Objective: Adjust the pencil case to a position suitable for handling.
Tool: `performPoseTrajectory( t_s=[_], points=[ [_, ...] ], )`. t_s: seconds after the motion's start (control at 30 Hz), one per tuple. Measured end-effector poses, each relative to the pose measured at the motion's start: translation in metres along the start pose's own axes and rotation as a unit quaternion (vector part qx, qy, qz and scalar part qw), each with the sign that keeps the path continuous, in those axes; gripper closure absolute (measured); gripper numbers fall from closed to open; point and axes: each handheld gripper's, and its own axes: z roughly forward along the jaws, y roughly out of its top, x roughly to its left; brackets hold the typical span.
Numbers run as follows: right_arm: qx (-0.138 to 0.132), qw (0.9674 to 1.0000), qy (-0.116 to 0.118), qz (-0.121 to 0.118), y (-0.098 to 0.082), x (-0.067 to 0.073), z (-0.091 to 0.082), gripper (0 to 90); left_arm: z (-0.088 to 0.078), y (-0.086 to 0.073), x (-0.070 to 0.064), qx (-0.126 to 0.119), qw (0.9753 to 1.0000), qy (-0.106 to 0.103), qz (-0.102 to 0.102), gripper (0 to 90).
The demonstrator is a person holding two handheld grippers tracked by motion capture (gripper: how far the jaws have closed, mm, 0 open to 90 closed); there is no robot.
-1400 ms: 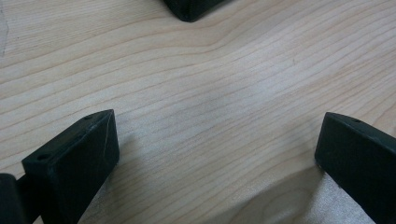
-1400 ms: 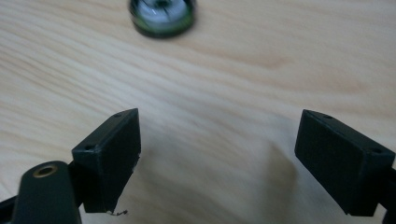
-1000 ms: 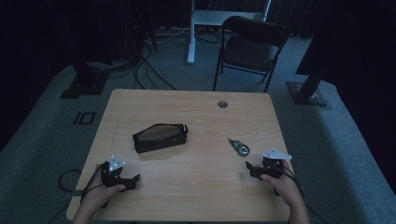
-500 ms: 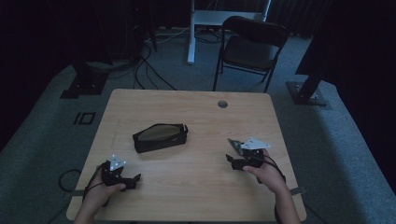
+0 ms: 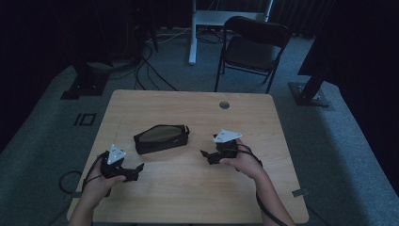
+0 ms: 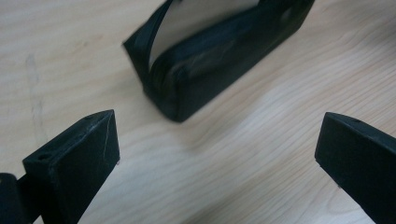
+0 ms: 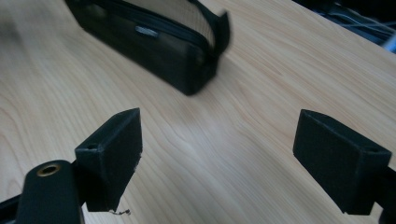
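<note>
Here:
Pouch: black zipped fabric pouch (image 5: 161, 139) lying on the light wooden tabletop (image 5: 197, 188), apparently unzipped.
Left tool (image 5: 139, 167): jaws apart, empty, near pouch.
Right tool (image 5: 203, 154): jaws apart, empty, beside pouch.

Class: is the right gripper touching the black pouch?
Apart. The right gripper view shows bare table between the open right gripper and the black pouch.

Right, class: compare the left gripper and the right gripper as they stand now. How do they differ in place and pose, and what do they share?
The left gripper sits near the table's front left edge, below the black pouch's left end; the right gripper sits farther in, level with the pouch's right end. The left gripper points right, the right gripper points left. Shared: both have jaws wide open, hold nothing, stand clear of the pouch, and carry a grey plate.
</note>
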Motion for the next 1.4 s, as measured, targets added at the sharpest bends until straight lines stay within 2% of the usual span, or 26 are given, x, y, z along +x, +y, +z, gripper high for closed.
performPoseTrajectory(
  t_s=[0.1,0.13,0.23,0.27,0.3,0.33,0.37,0.47,0.53,0.57,0.63,0.7,0.73,0.83,0.9,1.03,1.13,1.2,1.27,1.3,1.33,1.37,1.4],
  points=[
    [-0.002,0.9999,0.007,-0.011,0.006,0.005,0.005,18.0,-0.002,0.004,-0.002,-0.01,0.9999,-0.005,0.008,0.3],
    [-0.006,0.9998,0.01,-0.017,0.009,0.007,0.008,18.8,-0.003,0.009,-0.005,-0.022,0.9996,-0.007,0.018,0.3],
    [-0.015,0.9991,0.027,-0.031,0.021,0.013,0.019,20.5,-0.004,0.016,-0.007,-0.028,0.9995,0.002,0.017,0.7],
    [-0.016,0.999,0.028,-0.03,0.024,0.014,0.022,21.3,-0.004,0.018,-0.007,-0.026,0.9995,0.007,0.019,5.5],
    [-0.016,0.999,0.029,-0.03,0.026,0.015,0.025,22.3,-0.004,0.019,-0.008,-0.025,0.9995,0.008,0.019,6.6],
    [-0.015,0.9988,0.031,-0.036,0.028,0.015,0.029,23.7,-0.004,0.021,-0.008,-0.025,0.9994,0.008,0.021,7.7],
    [-0.016,0.9984,0.034,-0.042,0.031,0.015,0.032,24.3,-0.003,0.023,-0.009,-0.024,0.9995,0.008,0.02,13.1],
    [-0.021,0.9974,0.041,-0.056,0.038,0.017,0.042,26.1,-0.001,0.027,-0.009,-0.034,0.9991,0.014,0.024,21.3],
    [-0.02,0.9972,0.042,-0.058,0.04,0.017,0.044,26.5,-0.001,0.027,-0.009,-0.034,0.9991,0.014,0.024,22.8],
    [-0.02,0.9963,0.048,-0.068,0.045,0.019,0.05,27.2,0.002,0.031,-0.007,-0.06,0.9981,-0.007,0.012,26.1],
    [-0.021,0.9955,0.055,-0.074,0.048,0.021,0.055,27.2,0.004,0.033,-0.006,-0.071,0.9974,0.002,0.012,29.3],
    [-0.019,0.9944,0.063,-0.083,0.05,0.022,0.06,27.5,0.007,0.035,-0.005,-0.075,0.9969,-0.01,0.02,40.4],
    [-0.016,0.9941,0.066,-0.084,0.052,0.022,0.063,28.8,0.009,0.035,-0.005,-0.085,0.996,-0.016,0.024,40.6],
    [0.0,0.992,0.073,-0.103,0.055,0.02,0.071,33.4,0.014,0.036,-0.004,-0.082,0.9955,-0.002,0.047,45.6],
    [0.001,0.9911,0.074,-0.11,0.057,0.02,0.075,33.9,0.015,0.036,-0.004,-0.08,0.9956,-0.003,0.048,48.6],
    [-0.007,0.9887,0.077,-0.129,0.061,0.02,0.083,34.7,0.026,0.033,-0.003,-0.066,0.9959,-0.021,0.057,48.9],
    [0.001,0.9862,0.082,-0.144,0.062,0.018,0.091,34.6,0.034,0.032,-0.002,-0.066,0.995,-0.031,0.069,48.7],
    [0.014,0.9858,0.09,-0.141,0.062,0.016,0.096,34.9,0.04,0.032,0.0,-0.062,0.9944,-0.032,0.079,48.4],
    [0.028,0.9861,0.101,-0.129,0.06,0.015,0.101,39.2,0.047,0.03,0.0,-0.047,0.9946,-0.038,0.084,48.5],
    [0.028,0.9861,0.101,-0.129,0.06,0.015,0.101,39.2,0.047,0.03,0.0,-0.047,0.9946,-0.038,0.084,48.5],
    [0.029,0.9859,0.107,-0.125,0.059,0.015,0.102,39.0,0.053,0.029,0.002,-0.043,0.994,-0.038,0.094,48.5],
    [0.03,0.9874,0.111,-0.108,0.058,0.014,0.102,40.3,0.054,0.029,0.002,-0.044,0.9941,-0.036,0.092,50.6],
    [0.031,0.9874,0.111,-0.108,0.059,0.014,0.101,40.8,0.055,0.029,0.004,-0.045,0.9943,-0.035,0.09,52.0]
  ],
)
